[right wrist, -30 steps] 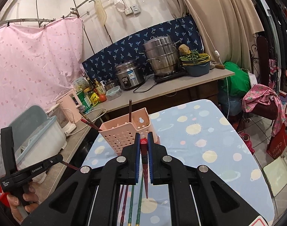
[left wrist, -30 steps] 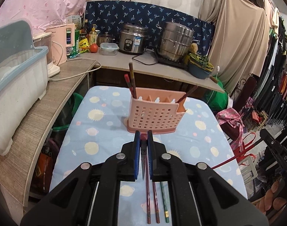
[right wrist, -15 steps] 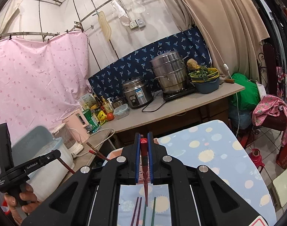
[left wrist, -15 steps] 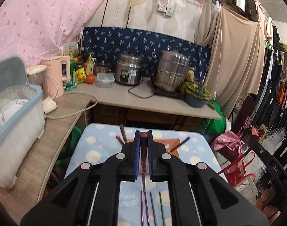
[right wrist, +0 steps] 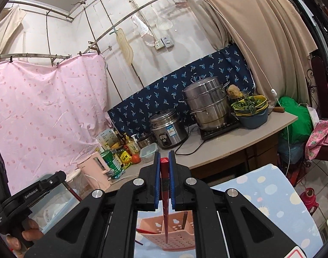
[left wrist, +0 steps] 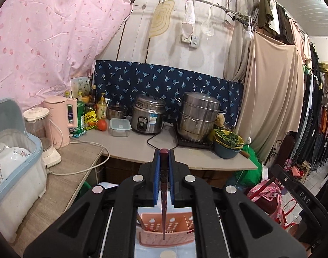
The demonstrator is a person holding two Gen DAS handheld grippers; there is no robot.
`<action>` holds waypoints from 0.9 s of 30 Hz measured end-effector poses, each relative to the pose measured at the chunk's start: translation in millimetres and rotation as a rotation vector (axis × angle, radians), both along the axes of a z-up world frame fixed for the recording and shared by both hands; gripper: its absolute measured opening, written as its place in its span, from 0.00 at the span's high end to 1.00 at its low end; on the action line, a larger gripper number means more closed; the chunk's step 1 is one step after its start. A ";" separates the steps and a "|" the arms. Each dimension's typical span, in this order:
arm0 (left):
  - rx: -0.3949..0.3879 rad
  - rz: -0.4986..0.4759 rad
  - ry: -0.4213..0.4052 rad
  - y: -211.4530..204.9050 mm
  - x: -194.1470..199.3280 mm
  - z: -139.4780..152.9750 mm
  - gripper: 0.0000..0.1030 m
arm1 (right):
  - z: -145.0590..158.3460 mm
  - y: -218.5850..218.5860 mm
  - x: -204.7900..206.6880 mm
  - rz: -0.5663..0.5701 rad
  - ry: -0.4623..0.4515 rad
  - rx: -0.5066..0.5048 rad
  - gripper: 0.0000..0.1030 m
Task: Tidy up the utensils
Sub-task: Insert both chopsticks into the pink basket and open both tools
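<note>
The left gripper (left wrist: 164,157) is clamped on a dark red chopstick (left wrist: 163,204), its blue pads pinching the thick square end while the thin tip hangs down over the pink rack (left wrist: 166,230). The right gripper (right wrist: 164,159) is likewise closed on a brighter red chopstick (right wrist: 165,204), gripped near its top, with the point dangling just above the rack (right wrist: 170,234).

Both sticks look light, stiff and smooth, probably lacquered, so they could swivel or slip between the pads. Holding them by the thick square end seems sound: the flat faces give the pads something to bite on, and the weight hangs straight below.

Both grippers sit above the rack, aimed a little below level, so each view takes in the counter behind the rack more than the table (right wrist: 271,193) it stands on. The rack already holds some sticks: a dark one (right wrist: 184,216) stands in a far slot and a red one (right wrist: 142,230) juts out at its left side. In the right view, left of the rack, a hand (right wrist: 24,236) holds the left gripper's handle, with the end of its chopstick poking out beyond it.

To drop a stick in, each tip would need lining up over an open slot.
</note>
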State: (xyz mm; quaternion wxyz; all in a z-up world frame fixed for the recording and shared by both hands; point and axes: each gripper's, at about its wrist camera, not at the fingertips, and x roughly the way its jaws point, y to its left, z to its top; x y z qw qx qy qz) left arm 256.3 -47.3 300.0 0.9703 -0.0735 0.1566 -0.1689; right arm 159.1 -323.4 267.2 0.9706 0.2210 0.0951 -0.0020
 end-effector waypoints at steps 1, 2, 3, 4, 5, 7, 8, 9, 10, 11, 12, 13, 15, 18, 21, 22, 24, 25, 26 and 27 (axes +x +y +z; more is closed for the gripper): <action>-0.002 0.000 -0.002 0.3 3.7 -1.1 0.93 | 1.4 0.2 6.0 -0.002 -0.002 -0.001 0.93; -0.005 0.004 -0.004 -0.3 8.5 -2.5 0.93 | 2.7 0.9 12.5 -0.002 -0.001 -0.002 0.93; -0.004 0.008 -0.003 -0.9 12.3 -3.7 0.93 | 3.2 1.4 18.8 -0.004 0.000 -0.003 0.93; -0.003 0.010 0.000 -1.5 16.5 -5.6 0.93 | 2.8 1.8 24.5 -0.007 0.002 -0.005 0.93; -0.005 0.012 0.003 -2.0 21.2 -8.1 0.93 | 2.6 2.3 29.7 -0.008 0.004 -0.007 0.93; -0.008 0.016 0.009 -1.9 27.1 -13.1 0.93 | 0.3 3.2 40.1 -0.015 0.014 -0.017 0.93; -0.010 0.017 0.013 -1.6 29.6 -15.5 0.93 | -1.5 3.5 44.3 -0.017 0.020 -0.021 0.93; -0.011 0.018 0.019 -1.4 32.3 -18.7 0.93 | -4.0 4.2 49.2 -0.017 0.028 -0.025 0.93; -0.012 0.020 0.025 -1.2 34.5 -22.0 0.93 | -7.0 4.7 53.9 -0.016 0.037 -0.027 0.93; -0.013 0.021 0.030 -1.3 36.3 -25.3 0.93 | -9.8 4.9 57.9 -0.017 0.045 -0.028 0.93; -0.011 0.021 0.036 -1.3 37.6 -28.7 0.93 | -13.9 4.9 61.6 -0.016 0.055 -0.028 0.93; -0.009 0.021 0.043 -1.5 39.3 -32.1 0.93 | -17.1 4.8 64.8 -0.014 0.063 -0.028 0.93; -0.008 0.021 0.055 -1.6 42.9 -38.4 0.93 | -23.3 5.1 69.2 -0.010 0.076 -0.031 0.93; -0.011 0.019 0.070 -3.2 46.9 -45.6 0.93 | -33.1 5.4 74.3 -0.002 0.097 -0.026 0.93; -0.009 0.017 0.079 -4.5 50.1 -51.1 0.93 | -43.1 6.0 80.3 0.006 0.119 -0.018 0.93; -0.007 0.017 0.083 -5.0 51.7 -52.8 0.93 | -46.6 6.4 82.3 0.007 0.127 -0.016 0.93; -0.003 0.017 0.088 -6.2 53.7 -56.3 0.93 | -52.5 7.1 85.0 0.011 0.140 -0.013 0.93; -0.001 0.016 0.090 -6.5 54.4 -58.4 0.93 | -55.1 7.7 86.6 0.013 0.146 -0.012 0.93; -0.001 0.015 0.092 -6.6 55.0 -60.3 0.93 | -57.6 7.8 88.0 0.015 0.151 -0.010 0.93; -0.002 0.016 0.095 -6.9 55.8 -62.6 0.93 | -59.2 8.5 89.7 0.016 0.156 -0.009 0.93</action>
